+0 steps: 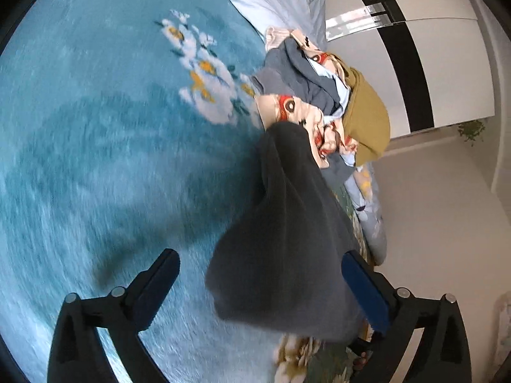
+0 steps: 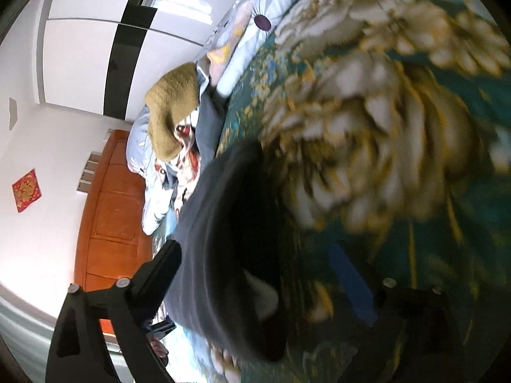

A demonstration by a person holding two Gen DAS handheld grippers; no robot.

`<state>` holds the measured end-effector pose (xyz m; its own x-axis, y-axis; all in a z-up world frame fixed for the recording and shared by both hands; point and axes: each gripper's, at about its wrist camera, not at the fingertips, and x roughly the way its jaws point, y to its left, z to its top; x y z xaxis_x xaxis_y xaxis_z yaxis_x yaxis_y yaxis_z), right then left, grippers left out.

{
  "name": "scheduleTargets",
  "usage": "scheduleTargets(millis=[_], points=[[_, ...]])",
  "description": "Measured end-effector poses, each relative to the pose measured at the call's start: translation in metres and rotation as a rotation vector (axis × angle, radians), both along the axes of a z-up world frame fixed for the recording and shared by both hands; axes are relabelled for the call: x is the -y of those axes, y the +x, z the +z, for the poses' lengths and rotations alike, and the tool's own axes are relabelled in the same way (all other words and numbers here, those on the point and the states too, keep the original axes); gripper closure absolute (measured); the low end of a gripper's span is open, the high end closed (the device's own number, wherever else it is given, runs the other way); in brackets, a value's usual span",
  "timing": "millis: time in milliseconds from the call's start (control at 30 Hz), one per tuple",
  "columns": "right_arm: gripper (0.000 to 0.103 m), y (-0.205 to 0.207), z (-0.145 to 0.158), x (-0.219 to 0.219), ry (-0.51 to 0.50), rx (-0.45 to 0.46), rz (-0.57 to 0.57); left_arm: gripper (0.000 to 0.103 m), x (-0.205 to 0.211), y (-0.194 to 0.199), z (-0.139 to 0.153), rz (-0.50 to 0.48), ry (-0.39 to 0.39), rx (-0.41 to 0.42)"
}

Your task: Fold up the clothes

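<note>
A dark grey garment (image 1: 281,239) lies bunched between the wide-apart fingers of my left gripper (image 1: 260,257), which is open; the cloth brushes the right finger (image 1: 367,287). It rests at the edge of a teal blanket (image 1: 95,159) with white flowers. In the right wrist view the same dark grey garment (image 2: 220,239) sits between the spread fingers of my right gripper (image 2: 255,247), also open, over a green bedspread (image 2: 431,255) with large cream flowers. Both views are motion-blurred.
A pile of clothes (image 1: 306,89) topped by a mustard knit (image 1: 367,118) lies beyond the garment, with a grey floral quilt (image 2: 242,32) beside it. White wardrobe doors (image 1: 431,32), an orange wooden headboard (image 2: 108,223) and bare floor (image 1: 431,207) surround the bed.
</note>
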<state>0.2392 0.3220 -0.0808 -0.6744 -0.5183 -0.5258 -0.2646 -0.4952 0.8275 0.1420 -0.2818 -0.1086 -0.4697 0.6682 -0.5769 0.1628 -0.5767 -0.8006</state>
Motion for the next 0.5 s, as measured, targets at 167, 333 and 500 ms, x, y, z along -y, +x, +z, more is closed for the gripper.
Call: scheduleTargets(millis=[167, 333, 500], points=[[0.007, 0.014, -0.004, 0.016, -0.013, -0.019, 0.01, 0.0, -0.015, 0.01, -0.01, -0.014, 0.063, 0.027], [0.006, 0.015, -0.006, 0.031, -0.069, -0.021, 0.066, 0.0, -0.034, 0.01, -0.014, -0.023, 0.064, 0.028], [0.006, 0.007, -0.003, 0.054, 0.045, 0.024, 0.136, 0.0, -0.055, -0.001, -0.015, -0.074, 0.034, 0.034]])
